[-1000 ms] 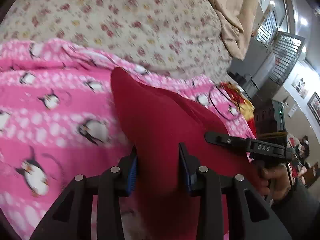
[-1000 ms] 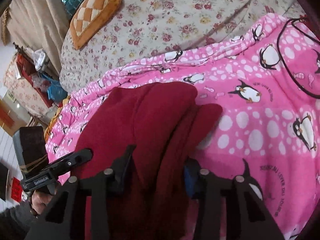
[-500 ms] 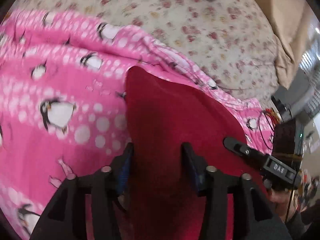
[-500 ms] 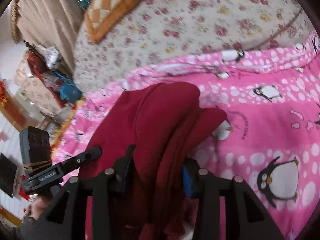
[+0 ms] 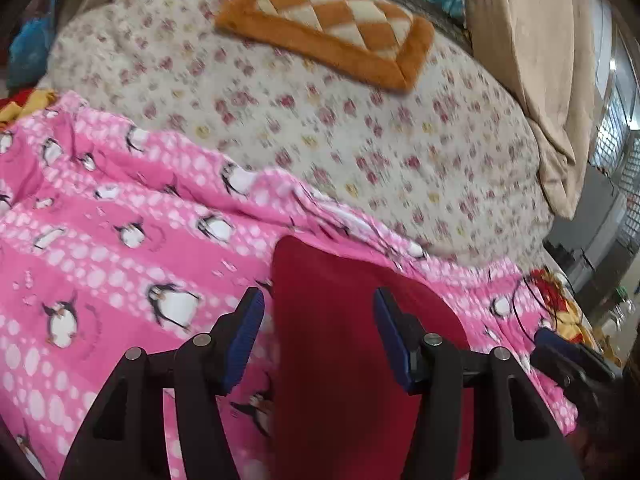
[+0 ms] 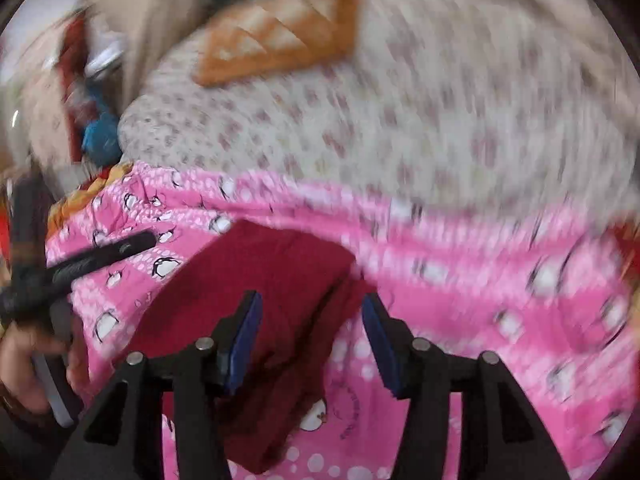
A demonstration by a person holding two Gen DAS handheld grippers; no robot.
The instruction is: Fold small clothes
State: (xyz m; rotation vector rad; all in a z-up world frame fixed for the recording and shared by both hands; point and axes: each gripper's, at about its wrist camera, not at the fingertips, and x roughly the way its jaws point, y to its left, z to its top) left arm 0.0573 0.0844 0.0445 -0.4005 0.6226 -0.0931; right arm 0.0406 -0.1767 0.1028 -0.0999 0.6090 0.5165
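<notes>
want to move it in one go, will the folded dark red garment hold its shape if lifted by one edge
Probably not: the dark red garment shows soft draped layers, so it would likely sag and unfold. It looks light, lying flat on the pink penguin blanket. The fleecy blanket probably grips it, so pushing may bunch it.

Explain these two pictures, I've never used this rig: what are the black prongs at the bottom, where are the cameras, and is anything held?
There is no robot. A person holds a two-finger claw in each hand, and a fisheye camera on each looks along its fingers. The black prongs with blue pads are those fingers. One picture is from the left claw, the other, blurred, from the right claw. Both look down at a red garment lying on a pink penguin blanket, with a floral sheet and an orange cushion beyond. Nothing is held: the left claw is open, the right claw's jaws are closing, and the garment lies unpinched between each pair.
</notes>
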